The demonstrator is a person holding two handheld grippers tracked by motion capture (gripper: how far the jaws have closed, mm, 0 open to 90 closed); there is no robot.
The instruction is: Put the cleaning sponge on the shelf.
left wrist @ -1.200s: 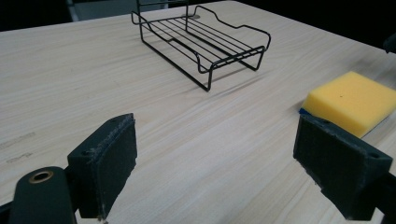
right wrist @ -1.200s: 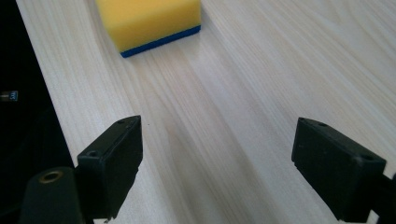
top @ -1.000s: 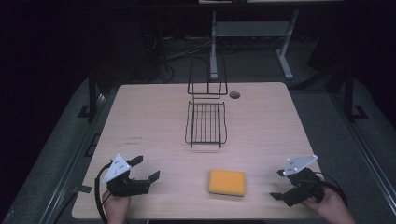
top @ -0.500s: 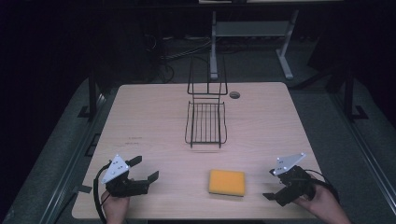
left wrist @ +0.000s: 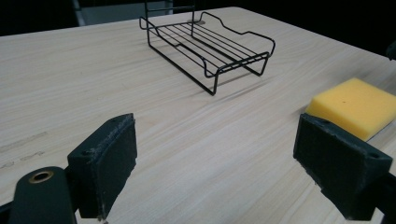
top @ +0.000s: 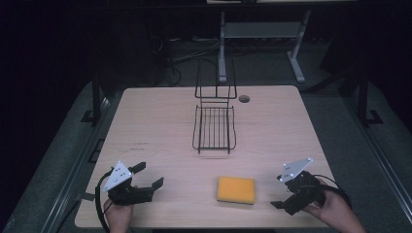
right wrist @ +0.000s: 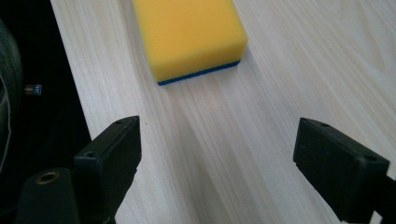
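Between left jaws: bare table (left wrist: 210,154); jaws wide apart, nothing held.
Left gripper (top: 148,175): near front left corner of table, low over the wood, pointing right and slightly away; held in left hand (top: 118,213) entering from the bottom edge; grey plate on top, cable looping off its left side.
Ahead of left gripper (left wrist: 215,177), own view: rack (left wrist: 208,44) farther off toward upper middle; sponge (left wrist: 355,105) at right, just beyond the right jaw.
Between right jaws: bare table, light wood grain; jaws wide apart, nothing held.
Right gripper (top: 286,196): near front right corner, pointing left toward the sponge but apart from it; held in right hand (top: 335,211); grey plate on top.
Ahead of right gripper (right wrist: 217,172), own view: sponge (right wrist: 187,35) at upper middle, yellow with a thin blue layer along its bottom edge; table edge and dark floor at left.
Sponge (top: 236,189): flat on the table, front centre-right, between the two grippers and nearer the right one; long axis roughly left to right across the table, right end turned slightly toward the front edge; yellow face up; touched by neither gripper.
Rack (top: 214,127): black wire, mid-table, well apart from the sponge and both grippers; long axis running front to back, tall wire end at the far side, low tray part toward the person.
Hole (top: 244,98): small round grommet in the tabletop, just right of the rack's far end.
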